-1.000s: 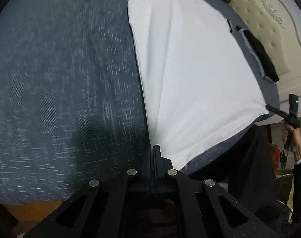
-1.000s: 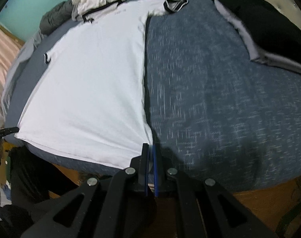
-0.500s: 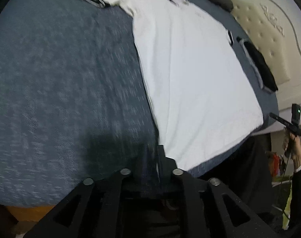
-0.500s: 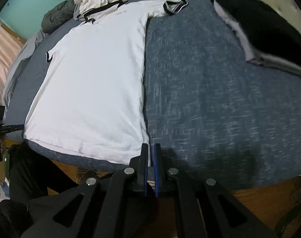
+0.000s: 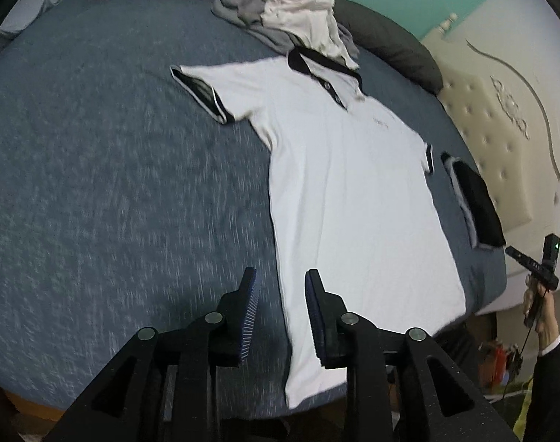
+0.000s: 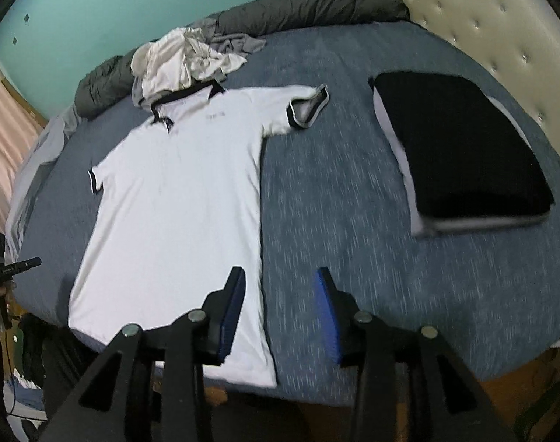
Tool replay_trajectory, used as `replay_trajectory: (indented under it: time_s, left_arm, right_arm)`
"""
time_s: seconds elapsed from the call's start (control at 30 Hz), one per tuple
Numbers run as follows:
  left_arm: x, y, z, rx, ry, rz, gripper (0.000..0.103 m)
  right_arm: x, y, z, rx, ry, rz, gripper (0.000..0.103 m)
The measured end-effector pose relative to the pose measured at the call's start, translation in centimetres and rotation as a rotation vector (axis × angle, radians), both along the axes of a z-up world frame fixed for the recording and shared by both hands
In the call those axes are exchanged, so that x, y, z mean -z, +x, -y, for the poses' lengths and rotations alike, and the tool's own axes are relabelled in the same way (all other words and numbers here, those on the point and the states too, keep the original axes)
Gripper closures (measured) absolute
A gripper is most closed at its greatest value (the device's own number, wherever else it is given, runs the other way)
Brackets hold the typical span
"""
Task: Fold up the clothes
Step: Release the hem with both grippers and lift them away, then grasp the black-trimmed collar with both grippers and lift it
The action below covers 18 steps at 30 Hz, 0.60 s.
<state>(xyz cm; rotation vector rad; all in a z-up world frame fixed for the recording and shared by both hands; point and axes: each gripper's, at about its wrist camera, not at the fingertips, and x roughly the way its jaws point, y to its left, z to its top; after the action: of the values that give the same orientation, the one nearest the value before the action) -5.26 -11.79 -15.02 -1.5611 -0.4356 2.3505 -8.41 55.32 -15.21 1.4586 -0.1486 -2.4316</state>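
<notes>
- Spreading of the white polo shirt (image 5: 353, 199) is being finished: it is lying flat and face up on the blue bed (image 5: 114, 184), collar toward the far side, hem at the near edge, both sleeves out.
- Folding proper is judged as not yet begun; the next move is calling for a grasp on a side edge or sleeve, to be carried across the body.
- Left tongs (image 5: 280, 294) are being opened, nothing pinched between them; the shirt's left side seam is lying below the gap.
- Right tongs (image 6: 280, 298) are likewise being opened and are empty; the shirt's right side edge is lying just under the gap.
- Folded black garment (image 6: 460, 151) is lying well apart to the right; a crumpled heap of clothes (image 6: 180, 59) is waiting beyond the collar.
</notes>
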Motion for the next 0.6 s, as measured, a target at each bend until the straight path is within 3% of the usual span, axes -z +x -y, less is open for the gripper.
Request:
replay_trajectory:
  time_s: [0.07, 0.27, 0.33, 0.6]
  left_arm:
    - [-1.1, -1.3, -0.3, -0.009, -0.016, -0.006, 0.066]
    - [-2.3, -8.5, -1.6, -0.012, -0.036, -0.034, 0.064]
    - [-2.2, -11.4, -2.0, -0.012, -0.03, -0.041, 0.064]
    - [-0.2, -24.8, -5.5, 0.022, -0.062, -0.05, 0.057]
  right_arm:
    - [-0.1, -1.4, 0.7, -0.001, -0.018, -0.005, 0.062]
    - [0.1, -7.3, 3.1, -0.037, -0.041, -0.005, 0.057]
    - [0.5, -9.5, 4.1, -0.051, -0.038, -0.004, 0.052]
    - [2.2, -21.3, 10.3, -0.092, -0.037, 0.001, 0.052]
